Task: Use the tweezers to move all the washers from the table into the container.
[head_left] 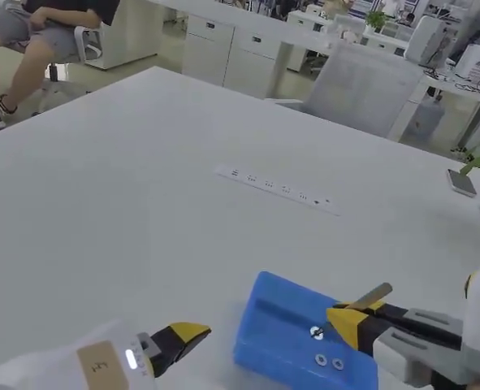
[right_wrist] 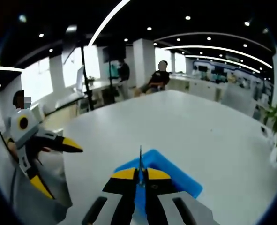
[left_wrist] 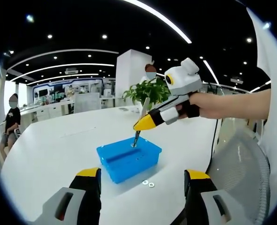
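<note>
Two washers (left_wrist: 145,182), tiny flat metal rings, lie on the white bench (head_left: 142,203) just beside the container (left_wrist: 115,166); in the head view two like rings show against the blue near the bottom edge; cannot tell if they are the same pair; container is a blue plastic rectangular tray with rounded corners and a lower recess inside, its near end cut off in the head view; tweezers (head_left: 369,296) are thin grey metal, tilted, tip down over the container's inside; a small pale ring (head_left: 316,331) sits at the tip, too small to tell if it is pinched; right gripper (head_left: 349,321) has its yellow-tipped jaws clenched on the tweezers, body cut off at the frame's right; in the right gripper view the tweezers rise as a thin line between the closed jaws; left gripper (left_wrist: 143,172) is released, jaws wide apart, holding nothing, low near the bench, apart from the container; head view catches one yellow tip, the rest cut off; bench top smooth, matte; flush socket strip (head_left: 276,187) mid-bench, detail blurred; phone (head_left: 461,182) near the far right edge.
</note>
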Action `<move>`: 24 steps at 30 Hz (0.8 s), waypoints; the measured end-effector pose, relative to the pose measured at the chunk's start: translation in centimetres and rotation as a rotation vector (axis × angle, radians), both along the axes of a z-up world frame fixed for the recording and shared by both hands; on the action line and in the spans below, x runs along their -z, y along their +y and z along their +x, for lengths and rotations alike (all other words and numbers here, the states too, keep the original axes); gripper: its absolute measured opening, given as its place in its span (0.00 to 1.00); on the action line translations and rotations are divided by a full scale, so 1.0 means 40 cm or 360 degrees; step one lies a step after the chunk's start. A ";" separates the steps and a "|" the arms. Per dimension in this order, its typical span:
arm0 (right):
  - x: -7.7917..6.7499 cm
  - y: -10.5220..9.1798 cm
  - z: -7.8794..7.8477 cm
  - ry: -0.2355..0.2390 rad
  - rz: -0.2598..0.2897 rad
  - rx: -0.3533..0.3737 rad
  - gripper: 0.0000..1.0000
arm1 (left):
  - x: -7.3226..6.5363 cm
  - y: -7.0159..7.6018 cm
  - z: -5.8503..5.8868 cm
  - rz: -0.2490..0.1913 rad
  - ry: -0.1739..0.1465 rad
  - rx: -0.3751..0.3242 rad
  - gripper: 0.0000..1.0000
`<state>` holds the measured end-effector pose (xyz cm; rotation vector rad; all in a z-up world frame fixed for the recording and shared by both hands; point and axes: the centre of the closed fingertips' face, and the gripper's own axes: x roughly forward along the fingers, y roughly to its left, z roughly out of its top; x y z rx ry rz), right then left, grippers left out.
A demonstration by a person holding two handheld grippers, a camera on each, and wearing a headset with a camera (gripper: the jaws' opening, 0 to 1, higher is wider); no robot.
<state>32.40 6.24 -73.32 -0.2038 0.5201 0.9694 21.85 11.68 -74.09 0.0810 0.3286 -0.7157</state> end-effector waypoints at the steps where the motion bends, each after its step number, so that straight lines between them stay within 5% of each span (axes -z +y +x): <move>1: 0.006 0.001 0.006 0.0003 -0.0003 0.0002 0.03 | 0.001 0.000 0.000 0.0000 0.0002 0.0001 0.73; 24: 0.127 -0.006 0.063 0.0114 -0.0095 0.0039 0.03 | 0.007 -0.001 -0.002 0.0011 0.0012 0.0012 0.72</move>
